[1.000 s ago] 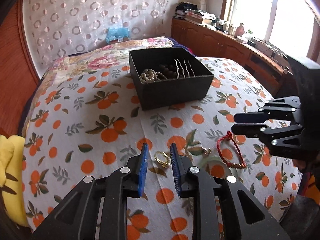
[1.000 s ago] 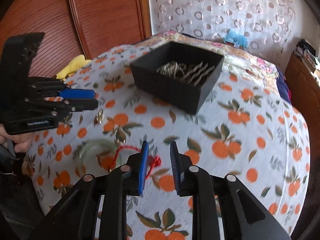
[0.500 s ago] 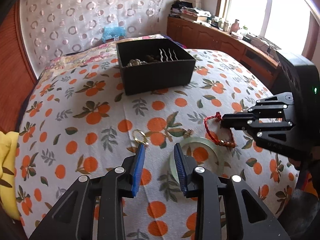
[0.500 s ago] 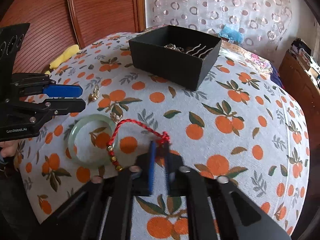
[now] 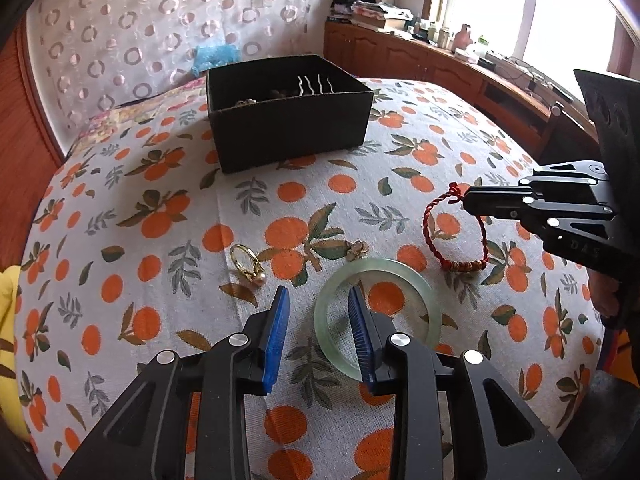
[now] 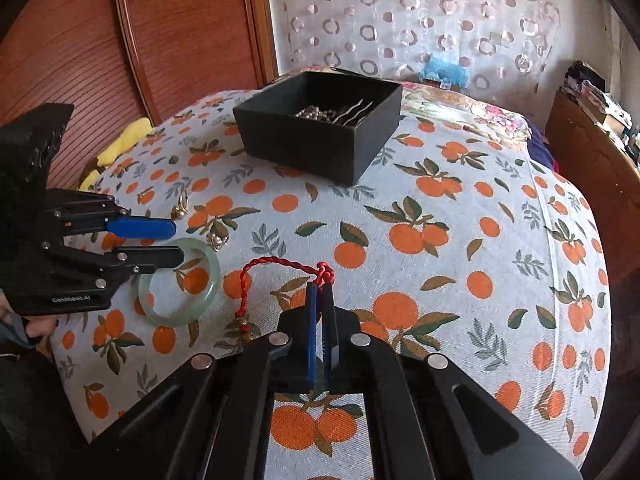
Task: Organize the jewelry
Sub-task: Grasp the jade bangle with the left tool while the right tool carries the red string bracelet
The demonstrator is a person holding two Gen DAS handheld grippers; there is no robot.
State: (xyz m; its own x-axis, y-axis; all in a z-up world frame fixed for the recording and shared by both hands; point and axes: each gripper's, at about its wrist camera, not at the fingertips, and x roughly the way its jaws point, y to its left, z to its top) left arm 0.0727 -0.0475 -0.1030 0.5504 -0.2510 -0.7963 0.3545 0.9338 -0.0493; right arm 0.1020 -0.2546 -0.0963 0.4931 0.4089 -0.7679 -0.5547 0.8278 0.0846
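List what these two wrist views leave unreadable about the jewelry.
- Black cardboard box: left wrist view, its front wall hides most contents.
- Red braided cord bracelet: right wrist view, the right gripper covers its near side.
- Small gold floral earring: too small for detail.

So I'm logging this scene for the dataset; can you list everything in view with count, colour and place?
black box: 1, black, far middle of the bed, holding beads and wavy hairpins
jade bangle: 1, pale green, flat, left gripper's fingers astride its rim
red cord bracelet: 1, red, beside the bangle
gold ring: 1, gold with pearl, left of the bangle
small earring: 1, gold, behind the bangle
bedspread: 1, white with orange print
left gripper: open
right gripper: shut on the bracelet's knot
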